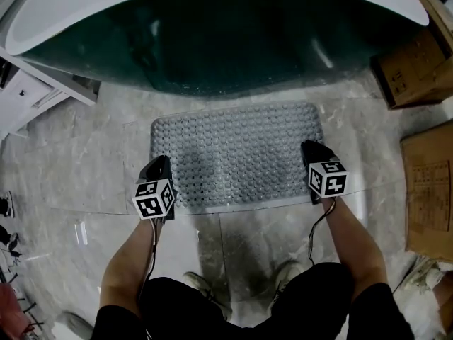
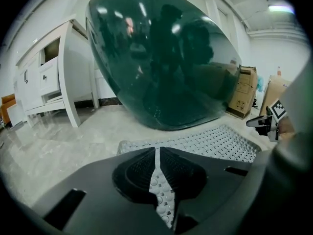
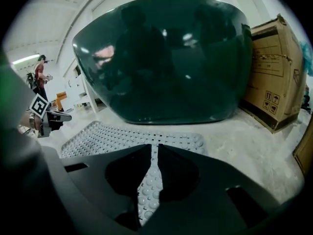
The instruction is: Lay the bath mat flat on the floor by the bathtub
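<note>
The grey studded bath mat (image 1: 237,151) lies spread on the marble floor, its far edge against the dark green bathtub (image 1: 226,41). My left gripper (image 1: 159,170) is at the mat's near left corner and my right gripper (image 1: 315,154) at its near right corner. In the left gripper view the jaws (image 2: 157,153) are closed to a thin slit with the mat's studded edge pinched in it; the mat (image 2: 220,141) stretches toward the tub (image 2: 166,67). The right gripper (image 3: 154,151) grips the mat (image 3: 107,136) the same way below the tub (image 3: 166,62).
Cardboard boxes (image 1: 414,69) (image 1: 428,190) stand on the right, one beside the tub (image 3: 271,72). A white cabinet (image 1: 28,91) (image 2: 49,77) stands at the left. The person's shoes (image 1: 205,289) are just behind the mat's near edge.
</note>
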### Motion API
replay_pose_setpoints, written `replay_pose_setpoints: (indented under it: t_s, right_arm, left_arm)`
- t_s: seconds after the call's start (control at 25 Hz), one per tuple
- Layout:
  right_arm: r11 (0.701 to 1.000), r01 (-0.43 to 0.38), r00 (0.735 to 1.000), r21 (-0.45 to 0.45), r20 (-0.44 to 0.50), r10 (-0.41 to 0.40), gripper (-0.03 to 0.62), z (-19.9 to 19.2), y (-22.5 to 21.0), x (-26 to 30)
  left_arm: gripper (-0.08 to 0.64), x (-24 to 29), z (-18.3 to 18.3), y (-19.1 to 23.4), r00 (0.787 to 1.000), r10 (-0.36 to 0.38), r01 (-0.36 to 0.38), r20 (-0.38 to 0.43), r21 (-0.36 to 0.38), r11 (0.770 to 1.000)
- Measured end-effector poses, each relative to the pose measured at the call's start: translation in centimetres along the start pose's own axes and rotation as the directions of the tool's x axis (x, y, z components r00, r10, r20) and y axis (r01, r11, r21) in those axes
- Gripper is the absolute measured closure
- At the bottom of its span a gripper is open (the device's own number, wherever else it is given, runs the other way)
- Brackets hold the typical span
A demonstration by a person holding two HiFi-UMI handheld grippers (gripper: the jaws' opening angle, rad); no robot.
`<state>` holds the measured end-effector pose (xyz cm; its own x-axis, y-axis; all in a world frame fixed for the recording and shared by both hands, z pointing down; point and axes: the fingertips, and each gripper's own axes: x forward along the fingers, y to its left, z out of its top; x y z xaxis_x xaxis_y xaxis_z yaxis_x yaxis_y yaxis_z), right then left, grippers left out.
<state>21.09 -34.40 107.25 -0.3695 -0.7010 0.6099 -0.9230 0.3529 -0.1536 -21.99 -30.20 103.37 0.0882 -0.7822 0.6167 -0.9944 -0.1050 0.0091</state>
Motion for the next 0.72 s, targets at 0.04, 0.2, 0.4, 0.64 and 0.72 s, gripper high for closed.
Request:
replay_pose_setpoints:
  t_s: [0.04, 0.2, 0.4, 0.64, 0.72]
  right_arm:
    - [1.000, -0.007, 1.000, -0.008, 0.000, 0.007, 0.550, 0.0, 0.1, 0.0]
    - [0.997, -0.036, 0.999, -0.068, 0.005, 0.037, 0.574, 0.5, 1.1, -0.4]
    - [0.994, -0.055, 0.998, -0.093, 0.024, 0.057, 0.575, 1.3, 1.9, -0.9]
    - [0.994, -0.062, 0.997, -0.091, 0.037, 0.066, 0.575, 1.6, 2.4, -1.5]
    - [0.994, -0.064, 0.997, -0.094, 0.044, 0.068, 0.575, 1.9, 2.5, -1.7]
  left_arm:
    - [0.515, 0.0, 0.0, -0.2, 1.000, -0.003, 0.003, 0.001, 0.005, 1.000]
    - [0.523, 0.0, 0.1, -0.8, 1.000, -0.013, 0.013, 0.001, 0.023, 1.000]
    - [0.537, -0.2, 0.4, -1.4, 1.000, -0.027, 0.027, 0.006, 0.032, 0.999]
    - [0.541, -0.8, 1.3, -2.7, 0.997, -0.065, 0.062, 0.030, 0.082, 0.995]
    - [0.543, -0.9, 1.7, -3.4, 0.996, -0.081, 0.077, 0.038, 0.102, 0.992]
